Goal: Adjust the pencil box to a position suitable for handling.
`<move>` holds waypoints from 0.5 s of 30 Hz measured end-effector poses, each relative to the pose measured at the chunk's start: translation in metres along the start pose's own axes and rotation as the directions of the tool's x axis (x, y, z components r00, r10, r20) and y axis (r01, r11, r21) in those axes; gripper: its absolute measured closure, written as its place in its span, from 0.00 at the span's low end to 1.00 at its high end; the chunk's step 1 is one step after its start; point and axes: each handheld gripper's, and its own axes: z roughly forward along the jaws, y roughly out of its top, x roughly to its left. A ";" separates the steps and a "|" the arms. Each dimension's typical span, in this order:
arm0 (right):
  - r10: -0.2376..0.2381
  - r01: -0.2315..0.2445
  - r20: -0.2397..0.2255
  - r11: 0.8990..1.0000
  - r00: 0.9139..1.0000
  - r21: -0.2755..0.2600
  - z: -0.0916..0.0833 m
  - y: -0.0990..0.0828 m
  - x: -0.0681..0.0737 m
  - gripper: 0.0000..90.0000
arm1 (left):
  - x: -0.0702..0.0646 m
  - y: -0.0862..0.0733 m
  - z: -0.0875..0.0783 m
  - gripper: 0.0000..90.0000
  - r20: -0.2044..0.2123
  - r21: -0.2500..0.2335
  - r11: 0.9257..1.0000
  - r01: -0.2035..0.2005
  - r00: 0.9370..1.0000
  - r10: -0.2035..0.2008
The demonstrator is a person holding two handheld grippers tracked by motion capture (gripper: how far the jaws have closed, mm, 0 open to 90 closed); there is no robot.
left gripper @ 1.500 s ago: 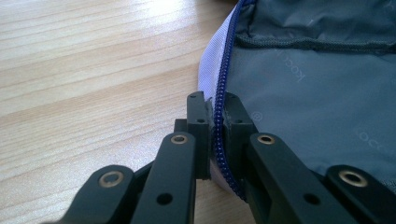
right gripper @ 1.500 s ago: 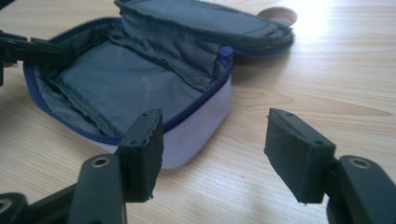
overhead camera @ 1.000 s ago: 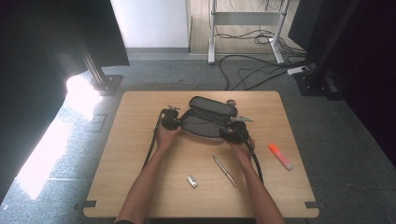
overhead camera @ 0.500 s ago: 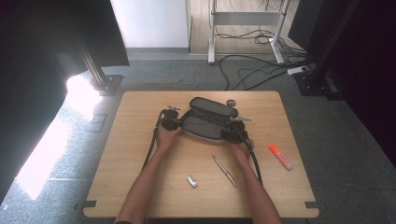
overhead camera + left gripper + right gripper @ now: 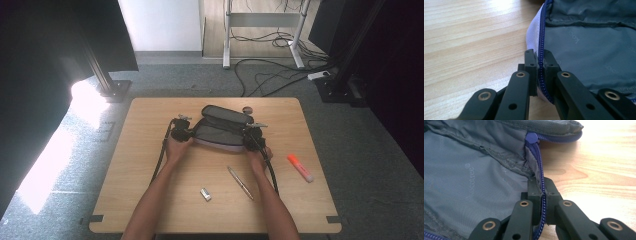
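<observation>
A grey pencil case (image 5: 220, 131) lies open at the middle of the table, its lid folded back. My left gripper (image 5: 189, 133) is at its left end. Seen close, the left gripper (image 5: 539, 56) is shut on the case's blue zip edge (image 5: 541, 47), with grey lining (image 5: 586, 42) to its right. My right gripper (image 5: 250, 137) is at the case's right end. Its jaws have just been closing, and the right gripper (image 5: 542, 183) now pinches the zip edge (image 5: 539, 157) below a round blue zip pull (image 5: 532, 138). The case's grey inside (image 5: 474, 170) spreads to the left.
On the wooden table (image 5: 150, 200) near the front lie a silver pen (image 5: 240, 183) and a small white object (image 5: 205, 194). An orange highlighter (image 5: 300, 167) lies at the right. A small dark round thing (image 5: 247, 110) sits behind the case.
From above, both hands and the pencil case keep nearly the same places. The right hand has edged slightly toward the case's right end.
</observation>
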 end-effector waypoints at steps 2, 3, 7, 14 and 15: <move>-0.013 0.013 -0.001 1.000 1.000 -0.012 -0.003 0.002 0.001 0.96 | 0.000 0.000 -0.004 0.95 0.002 -0.010 1.000 -0.004 1.000 0.004; -0.017 0.017 -0.002 1.000 1.000 -0.023 -0.005 0.003 0.002 0.96 | 0.000 0.000 -0.006 0.95 0.004 -0.015 1.000 -0.003 1.000 0.003; -0.030 0.029 -0.013 0.998 0.999 -0.058 -0.013 0.006 0.004 0.96 | 0.000 0.001 -0.017 0.95 0.012 -0.042 0.999 -0.004 1.000 0.004; -0.053 0.048 -0.044 0.993 0.998 -0.106 -0.027 0.011 0.005 0.96 | -0.003 0.001 -0.037 0.95 0.021 -0.087 0.996 -0.014 1.000 0.016; -0.057 0.052 -0.046 0.992 0.997 -0.112 -0.029 0.011 0.005 0.96 | -0.004 0.000 -0.040 0.95 0.023 -0.093 0.996 -0.016 1.000 0.018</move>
